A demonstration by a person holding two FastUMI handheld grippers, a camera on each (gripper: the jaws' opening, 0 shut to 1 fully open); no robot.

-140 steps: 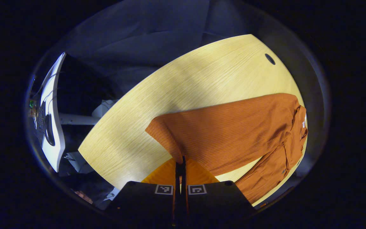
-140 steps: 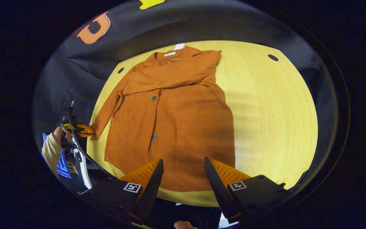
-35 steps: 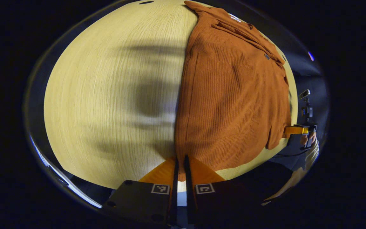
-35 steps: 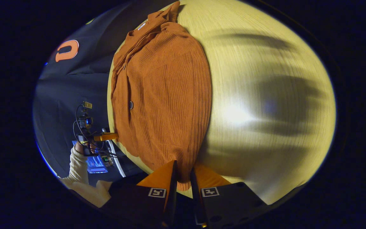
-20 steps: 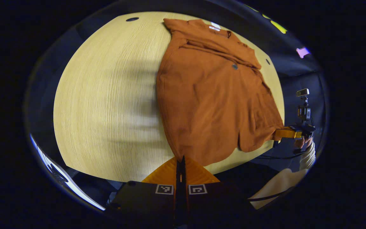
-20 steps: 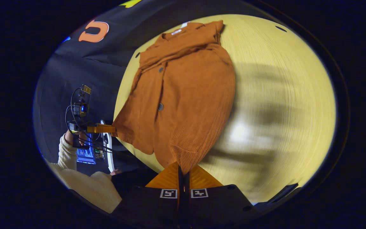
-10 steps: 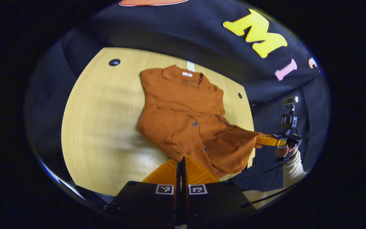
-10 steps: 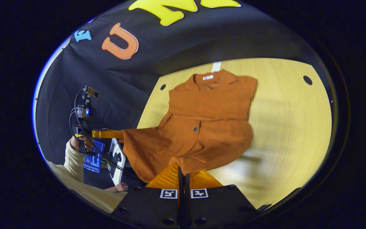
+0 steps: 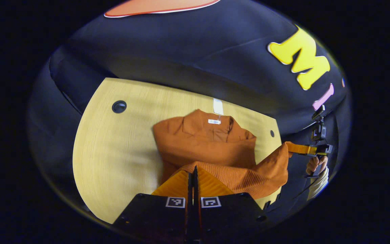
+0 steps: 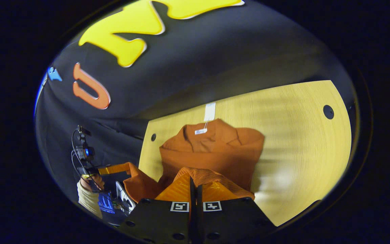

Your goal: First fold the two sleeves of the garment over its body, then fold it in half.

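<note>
A pale wooden table [image 9: 113,145] stands against the black booth wall, and the rust-orange knit cardigan [image 9: 208,142] lies on it with its collar [image 10: 203,132] at the far edge. The left gripper [image 9: 191,176] and right gripper [image 10: 193,181] are each clamped tight on a hem corner, both lifted above the near half. The collar lies straight ahead of both, along the cardigan's long axis, so the halving fold likely needs the 2 corners carried far together, level, onto the shoulders.
</note>
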